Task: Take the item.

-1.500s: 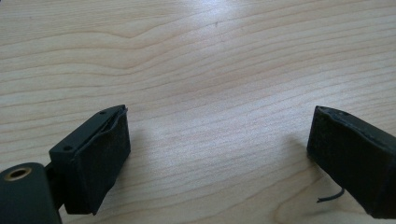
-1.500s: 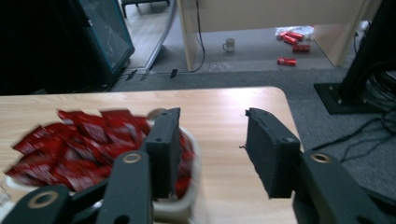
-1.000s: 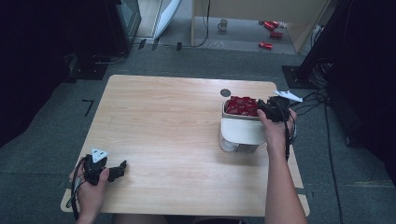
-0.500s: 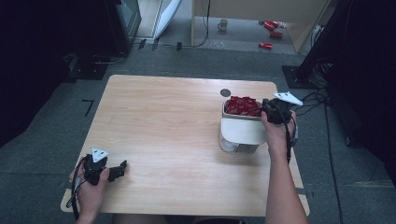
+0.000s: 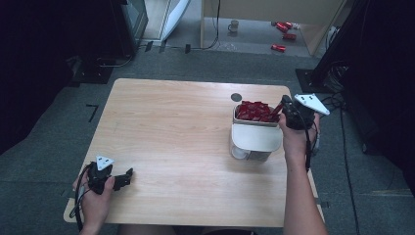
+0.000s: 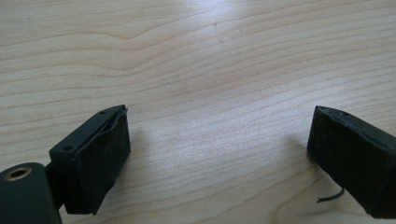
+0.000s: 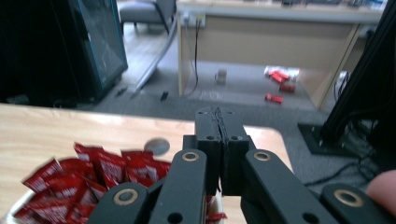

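**Right gripper poised at the packet tub, nothing picked yet**

Pale wood grain runs across the table (image 5: 176, 137), which stands on grey carpet with a desk and a few red packets on the floor beyond it.

On the right gripper (image 7: 218, 122) the two black fingers (image 7: 208, 140) are pressed flat together, and no packet can be seen between them. They hang just above the near right edge of the white tub (image 5: 256, 137), which sits toward the right side of the table and is heaped with red packets (image 7: 93, 175). In the high view this right gripper (image 5: 281, 106) tips in over the tub's rim.

The left gripper (image 6: 219, 154) rests low over bare wood near the front left corner, its fingers (image 6: 100, 154) spread wide and empty, well apart from the tub.

The step in hand looks like fetching a packet out of the tub. Next, the right fingers would need to part, dip into the heap and close on a single packet without dragging its neighbours over the rim.
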{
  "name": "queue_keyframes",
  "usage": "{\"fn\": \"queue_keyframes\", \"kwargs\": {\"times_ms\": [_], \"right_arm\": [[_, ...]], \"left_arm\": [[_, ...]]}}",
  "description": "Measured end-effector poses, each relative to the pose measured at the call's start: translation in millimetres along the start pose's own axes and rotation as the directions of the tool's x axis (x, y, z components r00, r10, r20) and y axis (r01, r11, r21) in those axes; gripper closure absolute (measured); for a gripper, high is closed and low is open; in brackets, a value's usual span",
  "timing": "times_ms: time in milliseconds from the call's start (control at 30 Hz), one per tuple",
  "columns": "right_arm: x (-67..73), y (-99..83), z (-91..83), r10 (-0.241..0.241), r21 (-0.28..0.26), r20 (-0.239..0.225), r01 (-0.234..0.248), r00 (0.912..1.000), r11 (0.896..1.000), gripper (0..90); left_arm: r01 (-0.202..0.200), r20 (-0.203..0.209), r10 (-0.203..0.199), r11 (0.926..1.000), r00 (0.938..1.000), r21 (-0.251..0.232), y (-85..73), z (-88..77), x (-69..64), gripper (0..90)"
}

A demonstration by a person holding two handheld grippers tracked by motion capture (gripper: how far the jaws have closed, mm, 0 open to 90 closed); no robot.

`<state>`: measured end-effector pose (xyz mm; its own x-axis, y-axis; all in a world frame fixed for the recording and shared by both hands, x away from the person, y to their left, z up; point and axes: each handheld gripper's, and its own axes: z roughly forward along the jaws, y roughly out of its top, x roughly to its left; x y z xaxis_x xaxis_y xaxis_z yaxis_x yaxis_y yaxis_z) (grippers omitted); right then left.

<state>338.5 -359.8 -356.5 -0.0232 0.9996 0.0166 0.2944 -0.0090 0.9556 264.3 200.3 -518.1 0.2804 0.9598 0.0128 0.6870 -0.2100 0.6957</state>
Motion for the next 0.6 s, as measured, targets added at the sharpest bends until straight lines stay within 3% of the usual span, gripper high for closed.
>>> {"fn": "queue_keyframes", "kwargs": {"times_ms": [67, 300, 600], "right_arm": [[2.5, 3.7, -7.6, -0.001, -0.05, 0.007, 0.001, 1.0, 0.999, 90.0], [10.7, 14.2, -21.6, -0.027, -0.135, 0.051, 0.034, 0.9983, 0.99, 90.0], [16.6, 25.6, -33.2, -0.011, -0.199, 0.049, 0.02, 0.9987, 0.98, 90.0]], "left_arm": [[-0.001, 0.001, 0.001, 1.0, 1.0, 0.003, 0.1, -0.2, 0.1, 6.4], [0.001, 0.0, -0.001, 1.0, 1.0, -0.001, 0.0, 0.1, -0.1, 6.4], [-0.002, 0.002, 0.002, 1.0, 1.0, -0.001, 0.4, 0.5, -0.2, 6.4]]}}
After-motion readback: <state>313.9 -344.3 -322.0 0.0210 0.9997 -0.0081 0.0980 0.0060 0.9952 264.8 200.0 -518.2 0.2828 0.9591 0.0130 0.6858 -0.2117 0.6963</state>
